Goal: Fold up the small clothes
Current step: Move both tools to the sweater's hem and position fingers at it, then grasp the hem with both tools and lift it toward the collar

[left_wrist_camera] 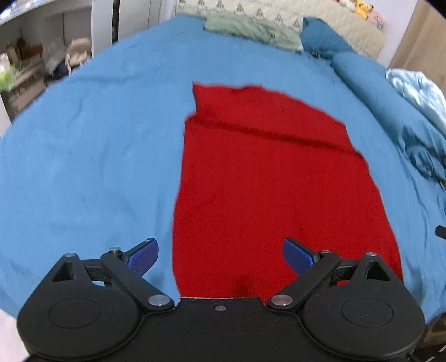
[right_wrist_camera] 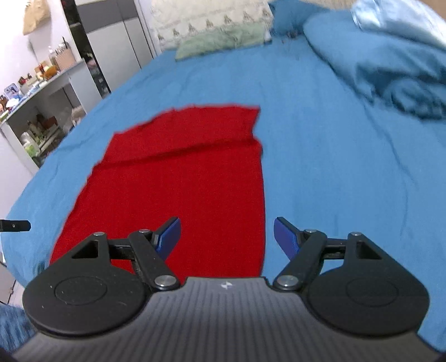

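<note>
A red knit garment [left_wrist_camera: 267,189] lies flat on the blue bed sheet [left_wrist_camera: 92,144], folded into a long strip with a fold line across its far part. My left gripper [left_wrist_camera: 220,254] is open and empty above the garment's near left edge. In the right wrist view the garment [right_wrist_camera: 184,178] lies ahead and left. My right gripper [right_wrist_camera: 226,236] is open and empty above the garment's near right edge. A tip of the other gripper shows at the left edge [right_wrist_camera: 15,225].
A bunched blue blanket [right_wrist_camera: 395,72] lies on the right side of the bed. A green pillow [left_wrist_camera: 251,30] and a patterned pillow [right_wrist_camera: 209,19] lie at the head. Shelves with small items [right_wrist_camera: 36,111] stand left of the bed.
</note>
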`<state>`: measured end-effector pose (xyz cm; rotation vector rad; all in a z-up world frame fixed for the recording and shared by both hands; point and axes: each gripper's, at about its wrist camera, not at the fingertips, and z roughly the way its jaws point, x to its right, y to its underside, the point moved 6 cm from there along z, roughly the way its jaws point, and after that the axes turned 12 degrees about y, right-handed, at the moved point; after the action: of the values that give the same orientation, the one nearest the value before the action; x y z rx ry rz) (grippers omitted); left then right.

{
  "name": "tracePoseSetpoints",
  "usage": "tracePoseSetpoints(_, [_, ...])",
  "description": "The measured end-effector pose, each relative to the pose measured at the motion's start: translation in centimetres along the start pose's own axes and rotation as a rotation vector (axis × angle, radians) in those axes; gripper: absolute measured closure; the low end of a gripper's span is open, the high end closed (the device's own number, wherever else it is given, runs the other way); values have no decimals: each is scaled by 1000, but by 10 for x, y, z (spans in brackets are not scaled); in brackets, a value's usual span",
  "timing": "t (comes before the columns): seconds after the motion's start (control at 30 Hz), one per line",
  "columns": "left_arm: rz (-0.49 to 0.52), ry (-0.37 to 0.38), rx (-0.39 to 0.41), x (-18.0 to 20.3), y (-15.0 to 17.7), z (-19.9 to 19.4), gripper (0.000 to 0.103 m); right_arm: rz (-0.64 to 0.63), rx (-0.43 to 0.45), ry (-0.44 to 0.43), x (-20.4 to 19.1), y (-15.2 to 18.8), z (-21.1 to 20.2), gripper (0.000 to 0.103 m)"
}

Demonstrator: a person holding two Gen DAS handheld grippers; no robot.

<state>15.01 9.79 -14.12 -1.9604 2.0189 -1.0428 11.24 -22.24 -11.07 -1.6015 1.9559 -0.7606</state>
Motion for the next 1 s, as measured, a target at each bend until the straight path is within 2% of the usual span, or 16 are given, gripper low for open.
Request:
tracePoseSetpoints(0.17, [-5,-17,-28,-9,31,18,25,14,-54,37,1,56,13,16])
tracePoseSetpoints(0.33, [-51,-6,-40,-18,50,31,39,20,-104,56,-5,88,31,17])
tracePoseSetpoints(0.4, [-50,-10,-45,-19,54,35,39,16,-111,60,-8,93,38,18])
tracePoseSetpoints(0.47, [-47,-16,-50,-21,59,40,41,4,-123,63,-13,98,45,27])
tracePoseSetpoints(0.6, [-44,-31,-50,-25,61,45,46,-36,-148,78,-21,106,60,34])
tracePoseSetpoints(0.67, [-44,-34,-54,-25,61,49,47,-39,-163,80,-23,107,66,42])
tracePoseSetpoints(0.83, [-32,-42,-56,-27,63,51,51,-56,-175,84,-27,108,73,50])
tracePoseSetpoints(0.93, [-21,-49,-53,-26,63,50,67,-54,-176,88,-28,108,73,61])
tracePoseSetpoints(0.97, [-12,-53,-52,-24,63,49,78,-52,-176,94,-27,108,73,66])
tracePoseSetpoints(1.0, [-4,-54,-52,-24,63,48,84,-46,-177,103,-26,107,73,68])
